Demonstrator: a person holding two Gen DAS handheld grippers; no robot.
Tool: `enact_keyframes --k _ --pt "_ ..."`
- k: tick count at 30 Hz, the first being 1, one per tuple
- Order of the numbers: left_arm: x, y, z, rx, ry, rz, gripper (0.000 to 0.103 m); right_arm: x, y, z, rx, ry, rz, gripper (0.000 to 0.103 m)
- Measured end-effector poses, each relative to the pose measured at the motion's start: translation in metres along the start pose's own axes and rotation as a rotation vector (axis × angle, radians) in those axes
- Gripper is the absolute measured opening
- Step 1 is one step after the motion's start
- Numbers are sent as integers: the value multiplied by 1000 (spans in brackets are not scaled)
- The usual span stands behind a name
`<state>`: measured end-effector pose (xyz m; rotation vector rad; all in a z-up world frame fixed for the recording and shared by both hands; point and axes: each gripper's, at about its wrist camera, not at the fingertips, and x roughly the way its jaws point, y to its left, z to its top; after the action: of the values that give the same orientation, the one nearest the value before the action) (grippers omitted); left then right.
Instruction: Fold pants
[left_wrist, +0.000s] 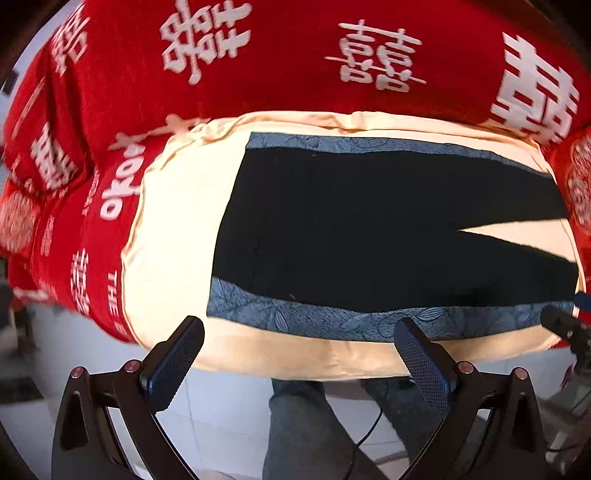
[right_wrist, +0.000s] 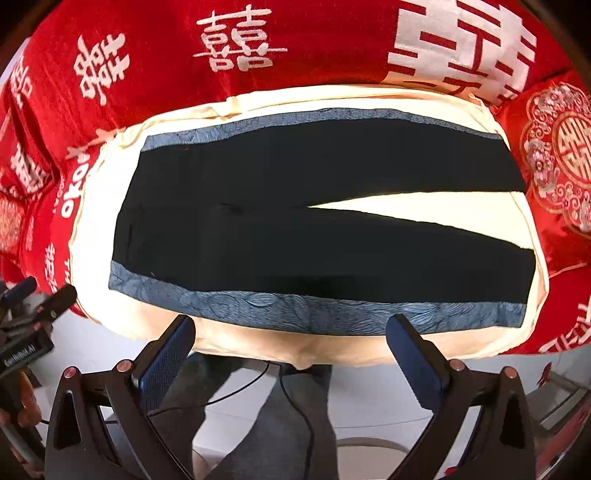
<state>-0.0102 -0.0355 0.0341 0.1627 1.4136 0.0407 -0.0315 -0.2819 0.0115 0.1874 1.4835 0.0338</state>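
- Pants (right_wrist: 295, 236) lie flat, unfolded, on cream cushion (right_wrist: 480, 214).
- Left tongs (left_wrist: 299, 354) and right tongs (right_wrist: 291, 347): wide apart, empty.
- Risk: gripping the cushion cover along with the pants hem.

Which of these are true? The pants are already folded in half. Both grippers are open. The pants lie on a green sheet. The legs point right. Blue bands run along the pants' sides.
1. False: the pants lie flat, legs spread apart.
2. True: the left gripper and right gripper are open, holding nothing.
3. False: they lie on a cream cushion.
4. True.
5. True: blue bands edge both sides.
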Motion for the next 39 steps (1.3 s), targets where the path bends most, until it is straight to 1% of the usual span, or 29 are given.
enact_keyframes --k 4,10,18,22,24,27,28,30,31,32,33,34,35,36,39 --pt "0 -2 -8 -38 17 15 103 6 -5 -3 -47 23 -1 103" --pt "1 3 -15 -44 26 24 103 11 -4 -10 -39 28 17 103" --pt "18 24 -20 -4 29 -4 103 27 8 -19 55 18 39 103" --pt "43 42 -25 -3 39 -38 103 44 18 -29 98 26 78 103" --pt "64 56 -29 -26 61 -74 103 56 24 -36 135 37 132 103" --pt "94 74 -35 -86 68 -141 103 81 33 -48 194 52 271 103" --pt "104 79 -37 -106 70 -164 103 96 37 -52 218 62 344 103" --pt "129 90 -43 -157 77 -231 103 119 45 -58 237 77 441 103" --pt "140 94 -46 -181 84 -258 103 138 51 -62 247 91 494 100" --pt "155 98 -49 -208 93 -296 103 150 57 -63 252 100 525 91" --pt "164 100 -52 -220 95 -324 103 161 62 -65 254 110 558 84" --pt "176 101 -55 -230 96 -349 103 181 70 -68 257 127 606 74" --pt "184 101 -57 -234 98 -366 103 193 74 -69 261 138 628 71" --pt "190 100 -59 -235 101 -386 103 210 79 -71 274 147 667 71" --pt "204 98 -62 -227 99 -437 103 236 87 -76 301 134 727 71"
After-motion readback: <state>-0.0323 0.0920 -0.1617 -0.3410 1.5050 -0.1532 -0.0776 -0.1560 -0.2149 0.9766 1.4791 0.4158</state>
